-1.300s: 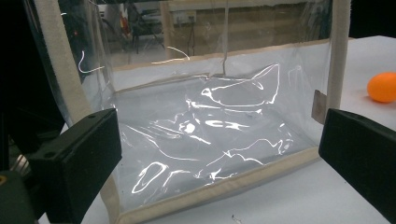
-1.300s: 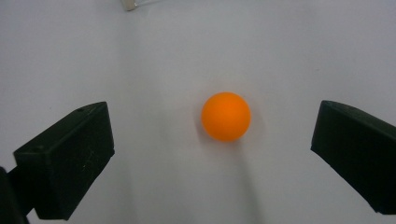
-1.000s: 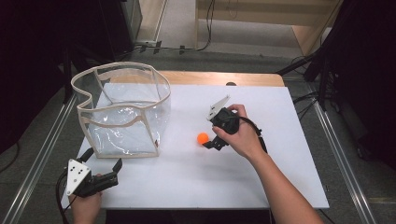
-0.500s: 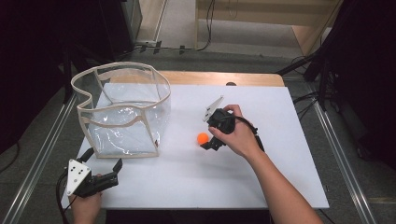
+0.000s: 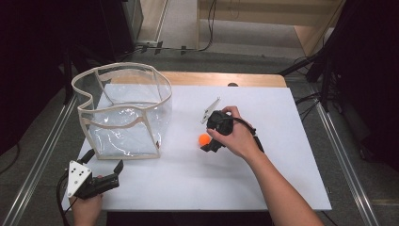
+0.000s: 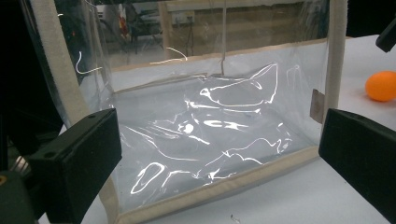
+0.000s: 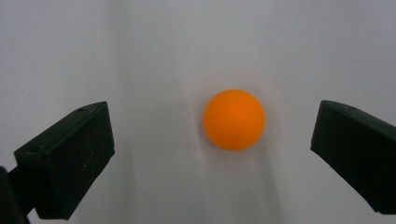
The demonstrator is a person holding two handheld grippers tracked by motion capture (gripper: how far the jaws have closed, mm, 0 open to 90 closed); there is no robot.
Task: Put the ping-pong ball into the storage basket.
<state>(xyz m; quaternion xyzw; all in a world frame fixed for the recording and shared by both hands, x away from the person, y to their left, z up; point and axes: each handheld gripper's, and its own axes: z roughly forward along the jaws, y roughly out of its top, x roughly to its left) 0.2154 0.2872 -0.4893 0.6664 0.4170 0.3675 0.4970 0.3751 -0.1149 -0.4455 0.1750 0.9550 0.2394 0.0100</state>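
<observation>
One orange ball (image 7: 233,119) lies between the right hand-held gripper's (image 7: 212,140) parted jaws; one clear bag (image 5: 124,113) faces the left hand-held gripper (image 6: 219,154), also spread.

Overhead light falls evenly on the white table (image 5: 282,122), which reads bright while the floor and the room beyond its edges lie in deep shadow. The clear plastic bag (image 6: 210,135) throws sharp white streaks of glare across its creased walls. Soft, short shadows sit under the orange ball (image 7: 234,119), sharp in the right gripper view, with a faint dark band beneath it. Jaw edges near both gripper cameras look slightly soft. The high view is mildly grainy.
</observation>
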